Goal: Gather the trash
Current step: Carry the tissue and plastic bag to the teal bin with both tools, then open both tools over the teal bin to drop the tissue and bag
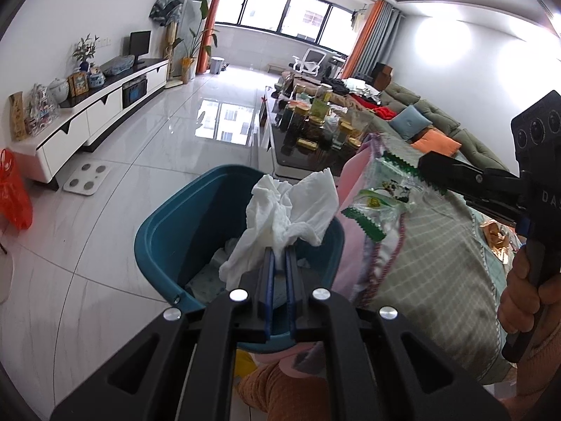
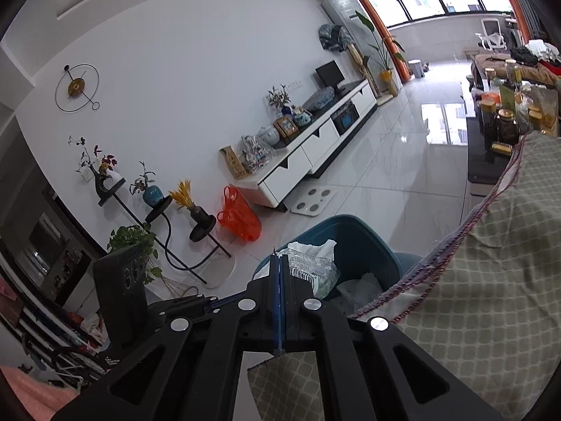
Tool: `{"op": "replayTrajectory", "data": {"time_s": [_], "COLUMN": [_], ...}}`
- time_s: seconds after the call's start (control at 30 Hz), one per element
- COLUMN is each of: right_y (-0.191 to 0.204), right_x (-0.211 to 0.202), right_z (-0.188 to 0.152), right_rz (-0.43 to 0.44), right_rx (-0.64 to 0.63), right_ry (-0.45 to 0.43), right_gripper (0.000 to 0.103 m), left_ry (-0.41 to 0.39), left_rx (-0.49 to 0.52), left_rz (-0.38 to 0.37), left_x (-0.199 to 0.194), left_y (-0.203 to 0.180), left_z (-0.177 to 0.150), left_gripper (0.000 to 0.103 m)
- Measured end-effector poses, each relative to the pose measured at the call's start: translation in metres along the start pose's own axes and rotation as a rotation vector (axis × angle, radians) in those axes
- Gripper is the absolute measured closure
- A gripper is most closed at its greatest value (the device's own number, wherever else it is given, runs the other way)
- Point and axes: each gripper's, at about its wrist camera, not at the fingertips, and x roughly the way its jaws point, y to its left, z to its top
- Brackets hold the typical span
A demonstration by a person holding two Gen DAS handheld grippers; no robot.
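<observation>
My left gripper [image 1: 279, 251] is shut on a crumpled white tissue [image 1: 287, 210] and holds it over the open teal trash bin [image 1: 168, 231], which has paper in it. My right gripper [image 1: 422, 166] comes in from the right, shut on a clear plastic snack wrapper with green zigzag edges [image 1: 382, 196], just right of the bin. In the right wrist view the right gripper [image 2: 279, 258] pinches the same wrapper [image 2: 312, 270] above the bin [image 2: 364, 235]; the left gripper's body [image 2: 122, 284] shows at lower left.
A table with a green checked cloth [image 1: 438, 256] stands right of the bin. A coffee table with jars [image 1: 315, 122] and a sofa [image 1: 438, 119] lie beyond. A white TV cabinet [image 1: 105, 105], a scale [image 1: 86, 179], an orange bag [image 2: 238, 217] and a plant stand [image 2: 157, 217] line the left wall.
</observation>
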Motion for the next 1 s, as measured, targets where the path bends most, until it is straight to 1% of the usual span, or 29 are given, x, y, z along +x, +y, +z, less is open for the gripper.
{"op": "replayTrajectory", "data": {"time_s": [0.4, 0.5, 0.57, 0.63, 0.67, 0.77, 0.87, 1.0], "right_y": [-0.017, -0.018, -0.018, -0.020, -0.021, -0.022, -0.020, -0.020], "right_x": [0.034, 0.041, 0.045, 0.047, 0.048, 0.047, 0.043, 0.032], "right_z": [-0.008, -0.008, -0.009, -0.010, -0.010, -0.011, -0.012, -0.013], "right_rz": [-0.026, -0.034, -0.037, -0.042, -0.041, -0.038, -0.042, -0.039], "right_rx": [0.059, 0.066, 0.077, 0.088, 0.094, 0.098, 0.092, 0.086], "right_ry": [0.083, 0.098, 0.107, 0.112, 0.115, 0.117, 0.115, 0.100], "right_gripper": [0.102, 0.100, 0.100, 0.100, 0.100, 0.100, 0.100, 0.092], "left_ry": [0.046, 0.056, 0.063, 0.065, 0.062, 0.071, 0.060, 0.037], "left_rx": [-0.033, -0.029, -0.035, -0.045, -0.050, -0.063, -0.068, -0.052], "left_rz": [0.036, 0.039, 0.035, 0.020, 0.013, 0.009, -0.001, -0.012], "left_x": [0.022, 0.028, 0.032, 0.035, 0.037, 0.041, 0.040, 0.033], "left_y": [0.014, 0.013, 0.013, 0.015, 0.015, 0.016, 0.014, 0.008], "left_z": [-0.001, -0.002, -0.001, -0.001, 0.000, -0.001, -0.002, -0.001], "left_gripper": [0.095, 0.093, 0.088, 0.073, 0.070, 0.069, 0.067, 0.063]}}
